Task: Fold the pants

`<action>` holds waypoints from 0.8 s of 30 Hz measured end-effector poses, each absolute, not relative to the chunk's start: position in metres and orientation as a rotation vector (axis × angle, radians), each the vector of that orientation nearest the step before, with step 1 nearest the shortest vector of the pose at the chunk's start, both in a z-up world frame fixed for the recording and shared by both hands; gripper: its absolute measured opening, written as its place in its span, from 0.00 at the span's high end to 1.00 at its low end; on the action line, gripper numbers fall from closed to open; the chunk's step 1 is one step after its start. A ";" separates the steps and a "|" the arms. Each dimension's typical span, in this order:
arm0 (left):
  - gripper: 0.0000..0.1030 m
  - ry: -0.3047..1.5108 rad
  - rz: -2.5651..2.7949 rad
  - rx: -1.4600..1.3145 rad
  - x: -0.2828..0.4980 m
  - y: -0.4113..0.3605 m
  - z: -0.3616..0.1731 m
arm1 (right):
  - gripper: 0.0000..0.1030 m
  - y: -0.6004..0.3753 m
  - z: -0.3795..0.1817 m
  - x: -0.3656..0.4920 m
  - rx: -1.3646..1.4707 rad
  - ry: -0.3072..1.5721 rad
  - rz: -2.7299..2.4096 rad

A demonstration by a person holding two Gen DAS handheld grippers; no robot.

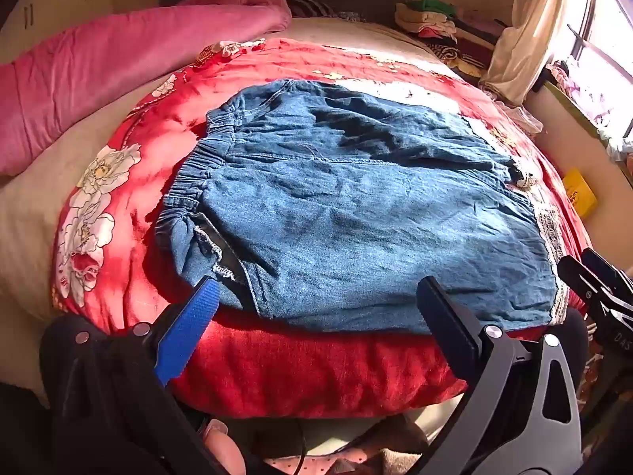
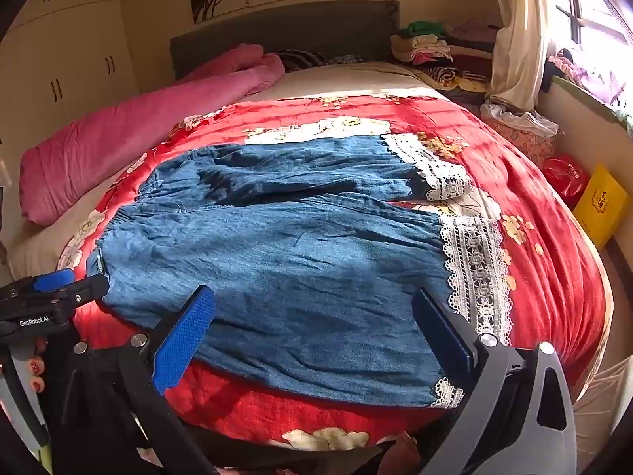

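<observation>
Blue denim pants [image 1: 336,206] with an elastic waistband [image 1: 190,182] at the left and white lace cuffs [image 2: 474,269] at the right lie spread flat on a red floral quilt [image 1: 300,372]. The pants also show in the right wrist view [image 2: 285,261]. My left gripper [image 1: 320,293] is open and empty over the near edge of the pants, by the waistband end. My right gripper [image 2: 316,308] is open and empty over the near leg, close to the lace cuff. The right gripper shows at the left view's right edge [image 1: 593,281], and the left gripper at the right view's left edge [image 2: 59,289].
A rolled pink duvet [image 2: 130,138] lies along the bed's left side. Stacked folded clothes [image 2: 427,47] sit by the headboard at the back right. A yellow box [image 2: 601,202] and red bag [image 2: 565,174] lie beside the bed at right, under the window.
</observation>
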State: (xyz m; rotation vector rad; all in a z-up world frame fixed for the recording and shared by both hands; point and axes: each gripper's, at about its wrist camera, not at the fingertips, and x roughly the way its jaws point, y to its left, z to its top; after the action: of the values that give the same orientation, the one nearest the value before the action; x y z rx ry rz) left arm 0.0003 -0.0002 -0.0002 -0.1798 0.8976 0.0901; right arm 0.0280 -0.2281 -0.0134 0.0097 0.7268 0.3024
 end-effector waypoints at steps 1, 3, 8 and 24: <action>0.09 0.897 0.093 -0.176 0.000 0.000 0.000 | 0.04 -0.228 -0.013 0.028 0.010 0.727 0.305; 0.09 0.897 0.098 -0.169 0.001 -0.001 0.000 | 0.04 -0.229 -0.014 0.027 0.011 0.727 0.303; 0.09 0.890 0.101 -0.177 -0.001 -0.002 0.006 | 0.04 -0.224 -0.012 0.025 -0.004 0.728 0.301; 0.09 0.877 0.102 -0.169 -0.002 0.003 0.008 | 0.04 -0.217 -0.010 0.022 -0.027 0.719 0.311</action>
State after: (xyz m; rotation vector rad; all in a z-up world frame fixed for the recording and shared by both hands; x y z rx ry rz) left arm -0.0019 0.0035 0.0081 -0.1692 0.8769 0.1018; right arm 0.0224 -0.2171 -0.0096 -0.0274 0.7192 0.3105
